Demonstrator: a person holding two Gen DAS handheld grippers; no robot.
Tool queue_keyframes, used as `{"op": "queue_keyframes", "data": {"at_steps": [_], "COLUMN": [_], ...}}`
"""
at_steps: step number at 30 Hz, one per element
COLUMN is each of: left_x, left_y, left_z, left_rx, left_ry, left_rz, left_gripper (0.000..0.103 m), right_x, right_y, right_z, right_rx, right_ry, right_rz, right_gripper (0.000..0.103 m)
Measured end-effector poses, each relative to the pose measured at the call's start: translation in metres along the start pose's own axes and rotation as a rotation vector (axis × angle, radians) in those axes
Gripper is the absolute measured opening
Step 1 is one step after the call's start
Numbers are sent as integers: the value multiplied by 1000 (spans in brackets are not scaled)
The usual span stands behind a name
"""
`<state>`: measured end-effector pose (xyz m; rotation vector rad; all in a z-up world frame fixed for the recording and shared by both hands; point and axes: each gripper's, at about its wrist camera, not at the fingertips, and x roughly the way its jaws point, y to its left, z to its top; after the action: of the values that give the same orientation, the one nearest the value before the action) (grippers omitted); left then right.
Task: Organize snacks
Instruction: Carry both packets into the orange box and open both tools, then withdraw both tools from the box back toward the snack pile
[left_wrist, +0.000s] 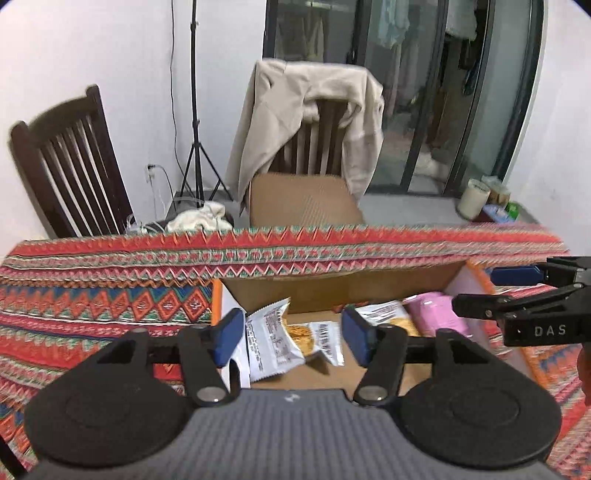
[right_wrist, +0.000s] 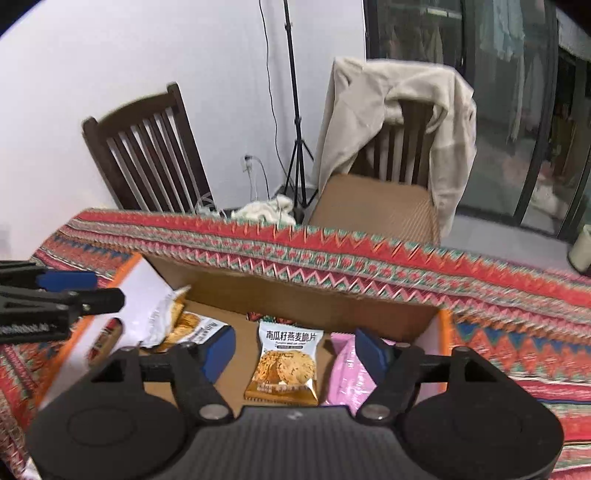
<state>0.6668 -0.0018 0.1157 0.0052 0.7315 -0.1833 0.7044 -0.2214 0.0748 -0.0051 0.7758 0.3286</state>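
An open cardboard box (left_wrist: 332, 286) sits on the patterned tablecloth; it also shows in the right wrist view (right_wrist: 295, 295). Inside lie oat-crisp snack packets (left_wrist: 275, 341) and a pink packet (left_wrist: 437, 314). In the right wrist view one packet (right_wrist: 286, 363) lies flat in the middle, another (right_wrist: 184, 328) at the left, the pink packet (right_wrist: 345, 373) at the right. My left gripper (left_wrist: 293, 338) is open and empty above the box. My right gripper (right_wrist: 295, 356) is open and empty above the box; it also shows at the right edge of the left wrist view (left_wrist: 480, 291).
The red zigzag tablecloth (left_wrist: 92, 302) covers the table. Behind it stand a dark wooden chair (left_wrist: 70, 162), a chair draped with a beige jacket (left_wrist: 306, 122), a tripod (left_wrist: 197, 110) and a glass door. The left gripper's fingers (right_wrist: 85, 291) reach in from the left.
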Motion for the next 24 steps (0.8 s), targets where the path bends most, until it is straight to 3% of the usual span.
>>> {"op": "queue_keyframes", "data": {"at_steps": [4,6,16,20,24], "left_x": [-75,-115,-272,-318,-349], "left_y": [0,-3,-22,-25,-33], "left_z": [-19,-36,-125,-181,-252], "left_rx": [-16,-10,36,17,2], "left_ry": [-95,-149,-278,-319,-372], "left_rz": [-12,20,52,63,105], "left_gripper": [92,98,103,103,103], "right_x": [-68,-107,-266,-313,-347], "right_y": [3,4,25,30,39], "right_z": [-5,-14,-97,-148,-212], "right_rx": [-38,-43,-128,-125,-147], "right_ry": [-61,-90,-203,-261,-324], "right_rz": [-10,-7,-1,72,80], "right_gripper": [89,93,103,103,103]}}
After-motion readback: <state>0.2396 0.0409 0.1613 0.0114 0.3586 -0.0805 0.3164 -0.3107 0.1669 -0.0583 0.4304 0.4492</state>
